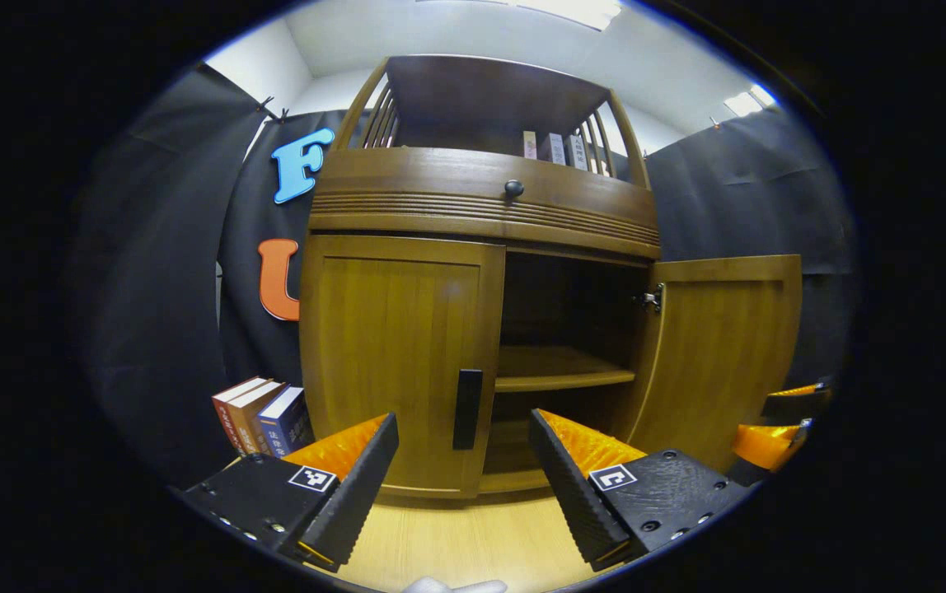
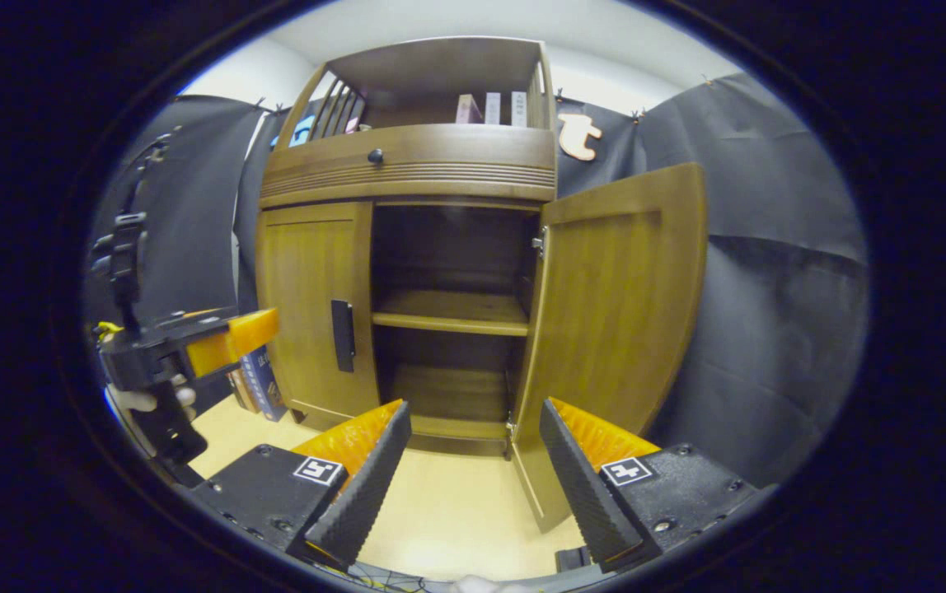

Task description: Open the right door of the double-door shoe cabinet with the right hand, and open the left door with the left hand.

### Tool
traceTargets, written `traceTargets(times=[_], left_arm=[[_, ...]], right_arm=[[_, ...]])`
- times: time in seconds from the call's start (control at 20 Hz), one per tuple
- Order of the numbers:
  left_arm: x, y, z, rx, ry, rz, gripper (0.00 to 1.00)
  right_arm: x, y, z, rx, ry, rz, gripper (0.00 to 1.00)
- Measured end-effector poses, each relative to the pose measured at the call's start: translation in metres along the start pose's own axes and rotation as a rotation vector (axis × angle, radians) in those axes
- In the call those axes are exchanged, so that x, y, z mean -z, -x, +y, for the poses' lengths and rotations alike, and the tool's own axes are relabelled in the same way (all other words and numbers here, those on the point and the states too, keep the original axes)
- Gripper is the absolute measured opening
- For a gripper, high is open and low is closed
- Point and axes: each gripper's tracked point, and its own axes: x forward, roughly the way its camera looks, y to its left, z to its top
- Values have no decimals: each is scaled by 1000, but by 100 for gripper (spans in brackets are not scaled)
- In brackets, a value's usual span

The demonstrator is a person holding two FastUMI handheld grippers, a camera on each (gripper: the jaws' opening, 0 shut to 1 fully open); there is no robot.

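Your left gripper point(image 1: 463, 486) and right gripper point(image 2: 473, 473) both hang wide and hold nothing; the right door point(image 2: 613, 329) stands open, the left door point(image 1: 395, 371) closed.

The left gripper view sits low over the floor point(image 1: 456, 535), facing the shoe cabinet point(image 1: 481, 198) almost square on and near, its closed left door point(image 1: 399, 362) dead ahead. At its right edge the right gripper point(image 1: 778, 424) peeks in, too cut off to read well. The right gripper view stands a touch farther back and to the right, looking slightly leftward past the open right door point(image 2: 613, 329). The left gripper point(image 2: 184, 350) hangs at its left edge. Both views share the cabinet front, both doors, the inner shelf point(image 2: 448, 317) and the books point(image 1: 263, 416) beside the cabinet.
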Motion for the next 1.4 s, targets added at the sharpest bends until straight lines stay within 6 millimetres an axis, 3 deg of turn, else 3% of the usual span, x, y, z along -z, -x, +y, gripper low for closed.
traceTargets(times=[0.15, 0.25, 0.3, 0.35, 0.5, 0.55, 0.65, 0.8, 0.95, 1.0, 1.05, 1.25, 1.3, 1.35, 1.4], left_arm=[[20, -55, 2, 4, 6, 21, 100], [43, -87, 10, -20, 0, 59, 93], [55, -100, 13, -33, 4, 82, 78], [64, -112, 16, -41, 6, 96, 88], [73, -140, 10, -28, 16, 105, 79], [77, -146, 9, -25, 17, 106, 82], [76, -155, 6, -15, 17, 104, 48], [73, -156, 2, -6, 2, 85, 35], [72, -150, 3, 3, -19, 85, 29], [73, -146, 2, 12, -9, 84, 17], [73, -139, 1, 24, -5, 85, 24], [72, -106, 5, 66, -25, 76, 24], [73, -95, 7, 73, -31, 75, 33], [71, -85, 10, 77, -36, 72, 24], [71, -75, 13, 79, -38, 71, 33]], right_arm=[[-7, -5, 3, -3, 15, 5, 99], [-6, -4, 3, 2, 24, 19, 99], [-6, -3, 2, 3, 39, 26, 99], [-9, -3, 2, 4, 58, 31, 99], [-3, -2, -7, 23, 89, 52, 99], [2, -2, -8, 25, 89, 68, 100], [8, -4, -9, 27, 89, 92, 99], [13, -3, -13, 31, 93, 112, 99], [14, -1, -18, 44, 88, 113, 99], [14, -1, -19, 47, 84, 112, 99], [15, -1, -19, 47, 79, 113, 99], [21, 7, -13, 40, 63, 112, 99], [21, 10, -12, 38, 61, 107, 99], [22, 10, -9, 34, 59, 104, 99], [23, 11, -8, 30, 56, 105, 99]])
